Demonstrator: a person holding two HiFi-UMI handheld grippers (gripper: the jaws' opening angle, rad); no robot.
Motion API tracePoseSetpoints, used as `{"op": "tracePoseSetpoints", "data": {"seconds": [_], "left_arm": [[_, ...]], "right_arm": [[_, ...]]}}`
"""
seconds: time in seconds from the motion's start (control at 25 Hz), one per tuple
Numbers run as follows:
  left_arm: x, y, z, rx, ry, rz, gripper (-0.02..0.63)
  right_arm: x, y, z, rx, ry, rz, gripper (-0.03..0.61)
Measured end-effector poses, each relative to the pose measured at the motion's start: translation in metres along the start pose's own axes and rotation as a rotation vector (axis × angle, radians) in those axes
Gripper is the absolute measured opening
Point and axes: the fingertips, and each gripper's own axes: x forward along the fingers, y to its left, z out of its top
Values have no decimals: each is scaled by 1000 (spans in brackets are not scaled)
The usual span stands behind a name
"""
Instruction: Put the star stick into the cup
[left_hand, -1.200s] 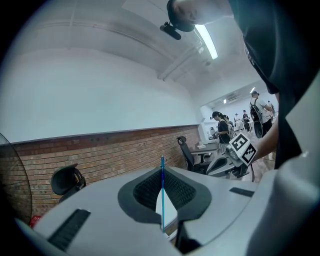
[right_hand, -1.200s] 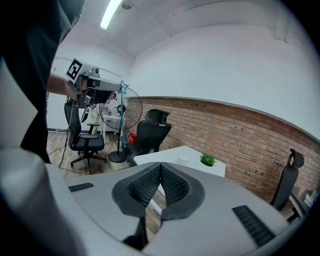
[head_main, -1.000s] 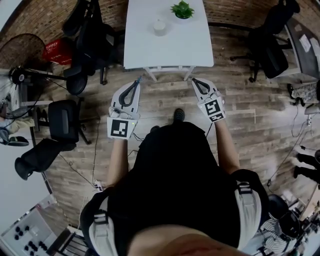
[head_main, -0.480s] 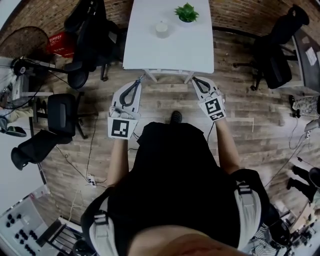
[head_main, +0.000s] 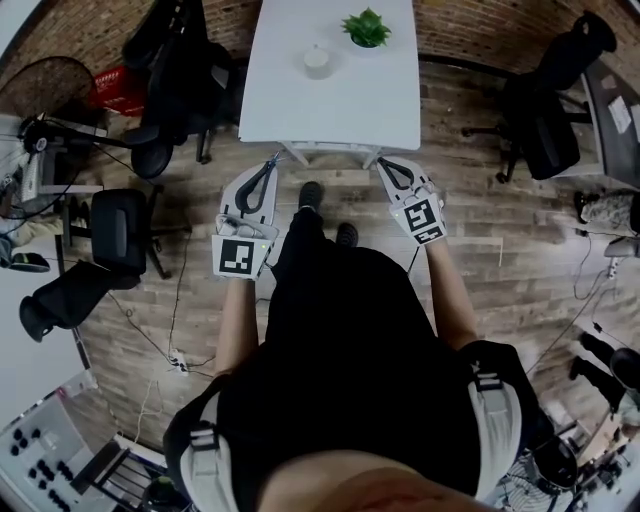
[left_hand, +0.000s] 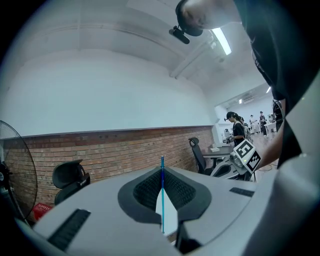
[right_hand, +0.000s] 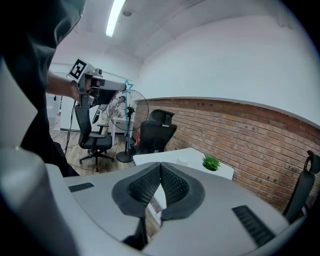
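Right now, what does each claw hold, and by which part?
Left claw: the star stick, pinched by its thin stem. Right claw: shut, nothing.

Cup (head_main: 317, 61) on table (head_main: 330, 108), plant (head_main: 366, 27) just right of it, left chair (head_main: 178, 75) and right chair (head_main: 545, 105) flanking table

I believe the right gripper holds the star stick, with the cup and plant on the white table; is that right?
Not quite: the left gripper holds the stick, as the left gripper view shows. The cup and plant are on the table.
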Motion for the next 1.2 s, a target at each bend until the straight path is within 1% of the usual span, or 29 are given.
{"op": "tracePoseSetpoints", "data": {"seconds": [0.2,0.36,0.56,0.72,1.2], "left_arm": [[14,-4,7,6,-29,-14,26],[19,2,4,3,-25,-17,28],[24,21,-3,13,-17,-11,28],[30,37,-11,24,-8,-10,28],[78,94,-21,1,-23,-39,28]], "right_arm": [[-6,-14,-3,2,10,-22,-2],[-2,-18,-6,8,21,-37,-2],[12,-18,0,13,18,-47,-2],[26,-22,-3,18,39,-63,-2],[69,-52,14,20,67,-107,-2]]}}
